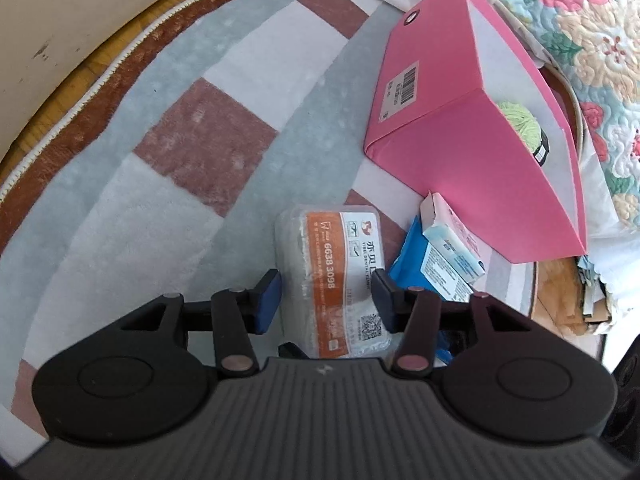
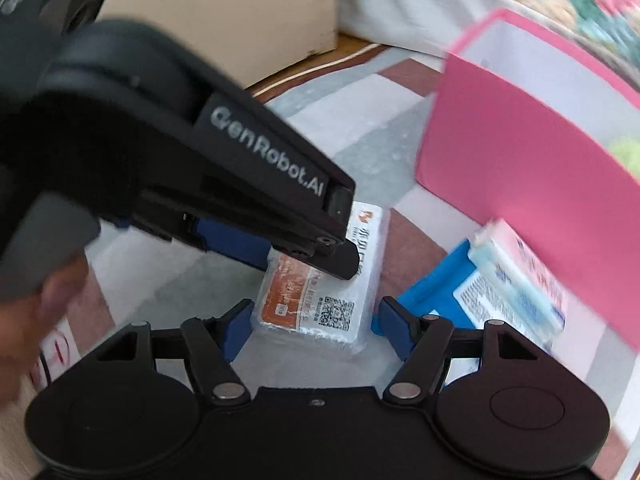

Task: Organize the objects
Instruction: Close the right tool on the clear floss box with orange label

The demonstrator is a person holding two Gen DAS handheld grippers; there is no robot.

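Observation:
A clear plastic case with an orange and white label [image 1: 336,276] lies on the rug. My left gripper [image 1: 326,296] has its blue-padded fingers on either side of the case, touching or nearly touching its sides. In the right wrist view the same case [image 2: 320,300] lies between the open fingers of my right gripper [image 2: 314,326], with gaps on both sides, and the left gripper [image 2: 280,236] reaches over it from the left. An open pink box [image 1: 476,120] with a green yarn ball [image 1: 522,120] inside stands to the right.
A blue packet [image 1: 420,264] and a small pale blue and pink carton [image 1: 456,240] lie beside the pink box [image 2: 520,176]. A floral quilt [image 1: 580,40] is behind it. The rug [image 1: 180,140] has grey, white and maroon patches; a wall base is at the left.

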